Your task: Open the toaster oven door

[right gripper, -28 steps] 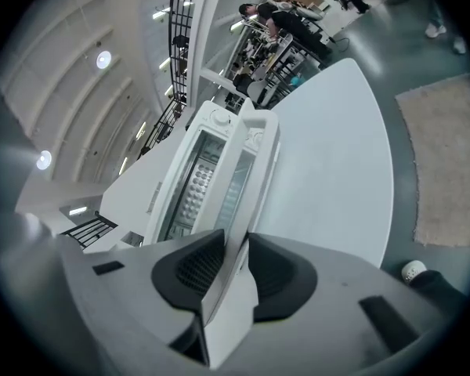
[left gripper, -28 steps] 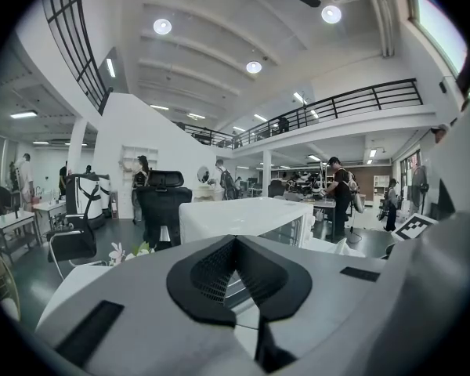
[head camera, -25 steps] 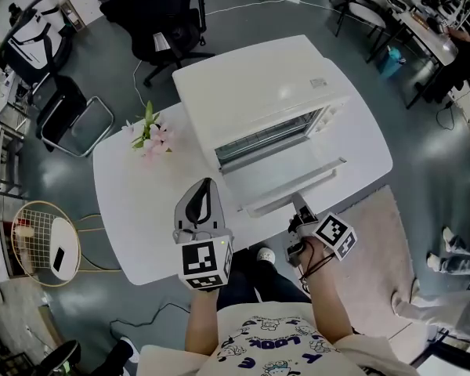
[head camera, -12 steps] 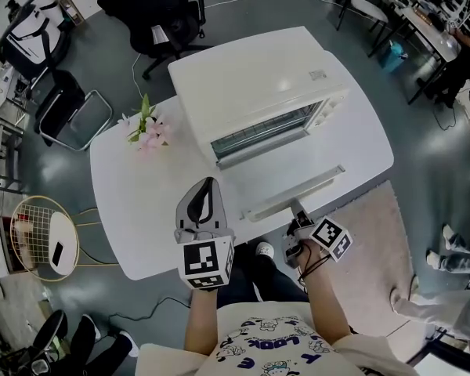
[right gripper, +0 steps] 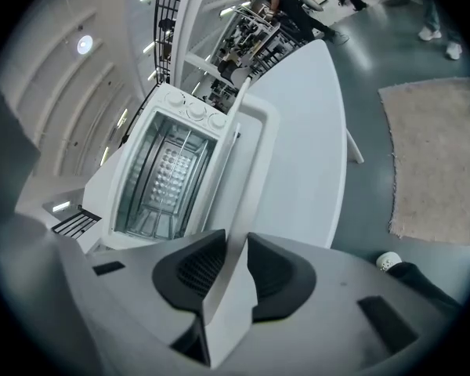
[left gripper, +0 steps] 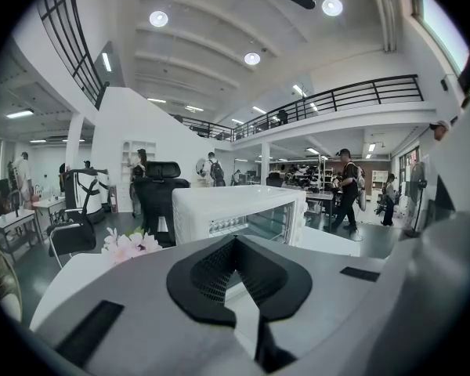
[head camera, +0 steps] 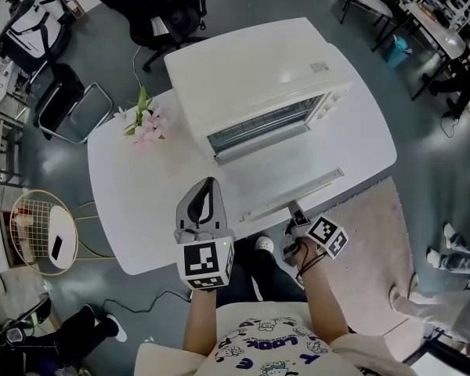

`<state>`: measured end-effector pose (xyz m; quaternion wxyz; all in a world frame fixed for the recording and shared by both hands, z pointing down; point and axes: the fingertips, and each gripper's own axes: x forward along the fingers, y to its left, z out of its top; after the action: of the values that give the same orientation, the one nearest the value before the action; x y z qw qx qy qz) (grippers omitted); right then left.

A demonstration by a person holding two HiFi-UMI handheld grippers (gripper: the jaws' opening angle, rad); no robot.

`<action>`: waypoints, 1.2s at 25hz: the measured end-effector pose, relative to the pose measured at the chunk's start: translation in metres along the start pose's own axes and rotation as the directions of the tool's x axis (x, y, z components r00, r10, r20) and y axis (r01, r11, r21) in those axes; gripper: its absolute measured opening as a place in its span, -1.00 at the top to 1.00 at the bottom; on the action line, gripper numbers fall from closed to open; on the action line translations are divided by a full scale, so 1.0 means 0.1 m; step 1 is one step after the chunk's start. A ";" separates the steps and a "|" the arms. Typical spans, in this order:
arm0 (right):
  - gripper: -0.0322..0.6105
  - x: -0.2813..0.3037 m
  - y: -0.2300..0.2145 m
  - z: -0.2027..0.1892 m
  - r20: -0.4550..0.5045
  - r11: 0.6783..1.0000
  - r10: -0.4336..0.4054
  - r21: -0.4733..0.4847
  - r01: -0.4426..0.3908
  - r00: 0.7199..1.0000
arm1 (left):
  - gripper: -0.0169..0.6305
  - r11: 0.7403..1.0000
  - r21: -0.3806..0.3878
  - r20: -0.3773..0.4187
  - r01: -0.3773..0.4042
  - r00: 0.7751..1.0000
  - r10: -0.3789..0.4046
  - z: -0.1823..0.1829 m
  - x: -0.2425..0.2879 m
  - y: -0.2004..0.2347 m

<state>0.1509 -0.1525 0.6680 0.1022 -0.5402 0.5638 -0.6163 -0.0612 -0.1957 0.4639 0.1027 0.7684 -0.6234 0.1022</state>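
Left gripper (head camera: 207, 185): jaws together and empty, held over the surface (head camera: 133, 202) at 7 o'clock of the toaster oven (head camera: 251, 77), clear of the door's swing. Door (head camera: 278, 180): lowered toward 5 o'clock. Right gripper (head camera: 295, 210): jaws narrow, clamped on the door handle (head camera: 317, 183), probably for leverage.

The head view looks steeply down onto the bench (head camera: 133, 210), with the toaster oven (head camera: 251, 77) at 12 o'clock. The left gripper view sits low, facing almost level across the bench at it. The right gripper view, close and rolled, shows it at 10 o'clock. All three share it.
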 end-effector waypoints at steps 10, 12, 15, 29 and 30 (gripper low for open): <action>0.64 0.13 -0.31 -0.07 -0.024 0.999 -0.051 -0.002 0.051 0.998 | 0.94 1.000 0.007 -0.033 -0.014 0.999 0.015 -0.14 0.01 -0.02; 0.64 0.15 -0.35 -0.08 -0.026 0.999 -0.053 -0.004 0.053 0.998 | 0.94 1.000 0.008 -0.039 -0.015 0.999 0.015 -0.17 0.01 -0.04; 0.64 0.16 -0.38 -0.09 -0.028 0.999 -0.050 -0.008 0.049 0.998 | 0.94 1.000 0.011 -0.048 -0.014 0.999 0.015 -0.21 0.01 -0.05; 0.64 0.23 -0.50 -0.09 -0.014 0.990 -0.029 -0.137 0.027 0.999 | 0.94 1.000 0.021 -0.083 -0.006 0.997 0.008 -0.40 0.09 -0.12; 0.64 0.24 -0.51 -0.09 -0.005 0.985 -0.031 -0.170 0.030 1.000 | 0.94 1.000 0.021 -0.086 -0.005 0.996 0.007 -0.42 0.10 -0.12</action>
<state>0.1588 -0.1472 0.7239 0.0441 -0.5530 0.6065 -0.5696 -0.0488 -0.1906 0.5071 0.1209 0.7624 -0.6197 0.1420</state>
